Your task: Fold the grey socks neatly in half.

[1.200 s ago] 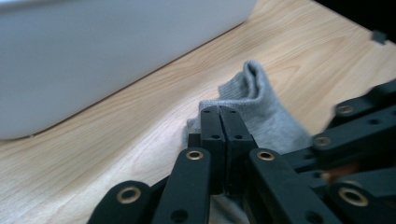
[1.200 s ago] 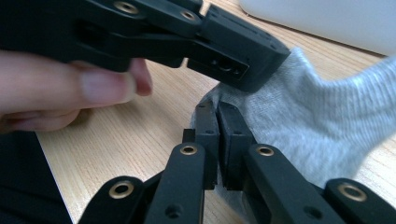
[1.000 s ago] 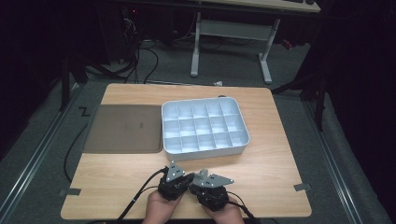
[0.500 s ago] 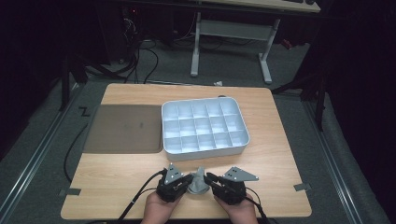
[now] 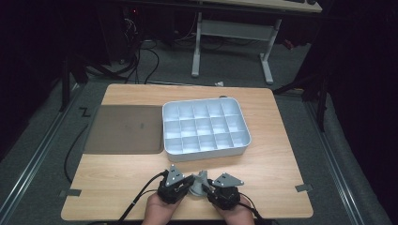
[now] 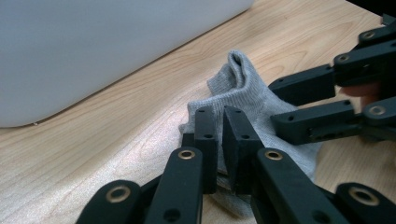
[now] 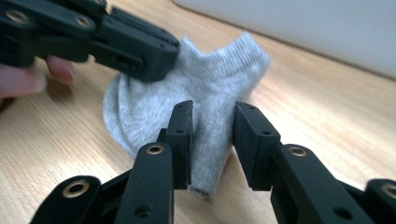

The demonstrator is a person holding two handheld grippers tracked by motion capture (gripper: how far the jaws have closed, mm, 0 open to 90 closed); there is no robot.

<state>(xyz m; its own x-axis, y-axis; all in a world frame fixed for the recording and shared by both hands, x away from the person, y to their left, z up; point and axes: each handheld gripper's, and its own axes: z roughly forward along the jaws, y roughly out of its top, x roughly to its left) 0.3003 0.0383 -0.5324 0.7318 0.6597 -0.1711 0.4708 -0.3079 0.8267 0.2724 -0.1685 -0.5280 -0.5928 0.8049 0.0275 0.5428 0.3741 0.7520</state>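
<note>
Grey sock (image 5: 199,183) lies between both tools, left tool (image 6: 223,140) pinching it, right tool (image 7: 212,142) parted.

Your left gripper (image 5: 187,183): black linkage jaws, brass-coloured pivot pins, grey three-cornered plate.
Your right gripper (image 5: 210,185): same build, likewise plated.
Your cables: black, apparently one per gripper.

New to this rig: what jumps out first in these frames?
A grey sock lies at the table's near edge, between the left gripper and the right gripper. The left's jaws are nearly closed over its fabric; the right's stand apart astride a fold. Behind, mid-table, sits a white tray of small compartments with no contents visible, a dark mat to its left.
</note>
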